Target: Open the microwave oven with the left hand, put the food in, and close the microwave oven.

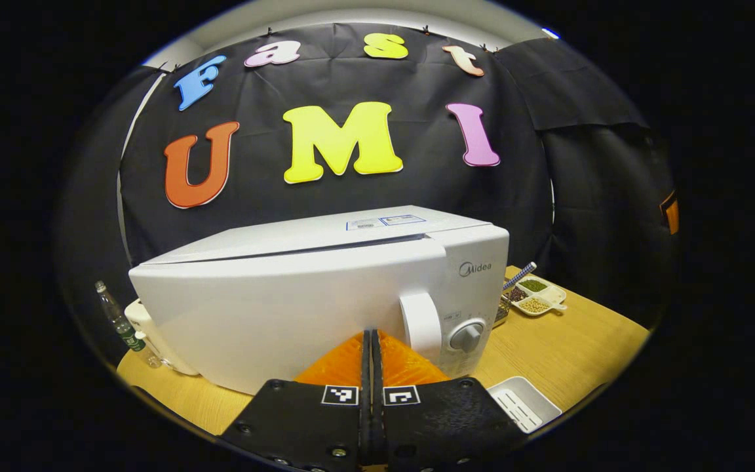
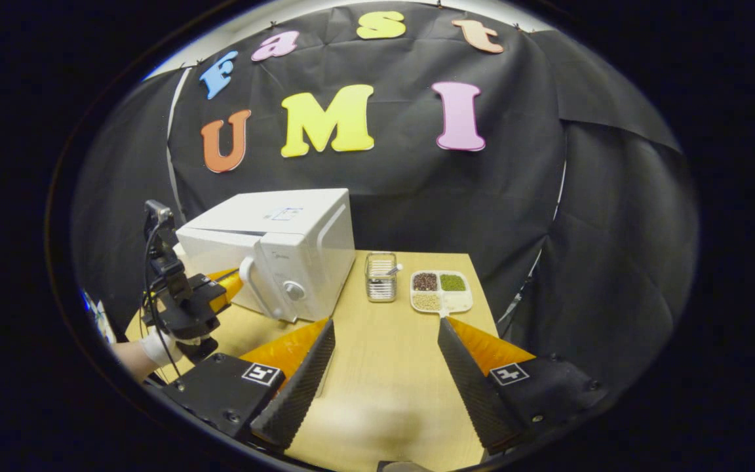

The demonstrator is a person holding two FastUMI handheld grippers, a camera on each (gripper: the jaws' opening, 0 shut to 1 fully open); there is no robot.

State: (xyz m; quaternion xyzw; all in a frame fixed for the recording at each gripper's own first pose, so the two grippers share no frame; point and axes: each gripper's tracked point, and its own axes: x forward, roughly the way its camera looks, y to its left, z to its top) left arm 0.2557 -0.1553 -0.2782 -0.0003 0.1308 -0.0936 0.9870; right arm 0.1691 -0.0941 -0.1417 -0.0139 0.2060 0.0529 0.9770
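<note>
L gripper (image 1: 372, 341) fingers clenched at microwave (image 1: 286, 295) door, R gripper (image 2: 387, 328) fingers wide apart, empty.

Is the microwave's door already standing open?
No, in the left gripper view the microwave has its door shut flush, with the closed left gripper just short of the handle.

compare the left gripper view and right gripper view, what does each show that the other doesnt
Left gripper view alone: a clear bottle left of the microwave oven and a white tray near the shut left claw.

Right gripper view alone: the open right claw, a glass jar and the gloved hand holding the other gripper.

Shared: the microwave oven, its door closed, the divided dish of beans and the wooden table.
</note>
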